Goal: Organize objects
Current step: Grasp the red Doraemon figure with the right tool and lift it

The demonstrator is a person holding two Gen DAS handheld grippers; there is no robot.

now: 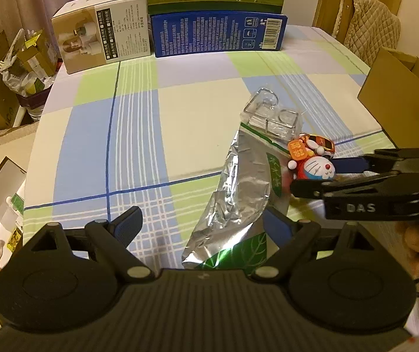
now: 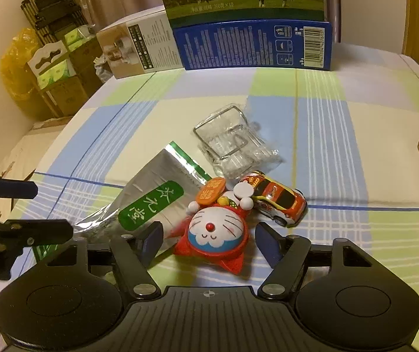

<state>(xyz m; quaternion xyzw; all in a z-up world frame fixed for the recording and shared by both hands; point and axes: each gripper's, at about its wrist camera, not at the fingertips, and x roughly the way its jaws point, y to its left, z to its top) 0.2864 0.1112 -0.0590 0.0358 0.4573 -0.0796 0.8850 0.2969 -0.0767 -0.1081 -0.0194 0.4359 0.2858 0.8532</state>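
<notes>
A silver foil pouch [image 1: 235, 193] with a green label lies on the checked tablecloth; it also shows in the right wrist view [image 2: 153, 202]. My left gripper [image 1: 202, 224] is open with the pouch's near end between its fingers. A red Doraemon toy [image 2: 218, 231] lies between the open fingers of my right gripper [image 2: 209, 242], not clamped. The toy also shows in the left wrist view [image 1: 316, 168], where the right gripper [image 1: 318, 176] comes in from the right. A small orange toy car [image 2: 274, 201] and a clear plastic packet with wire hooks [image 2: 235, 146] lie just beyond.
A blue milk carton box [image 1: 218, 33] and a white product box [image 1: 103, 38] stand at the table's far edge. A brown cardboard box [image 1: 400, 94] stands at the right. Cartons and bags fill the floor at the left [image 1: 1, 88].
</notes>
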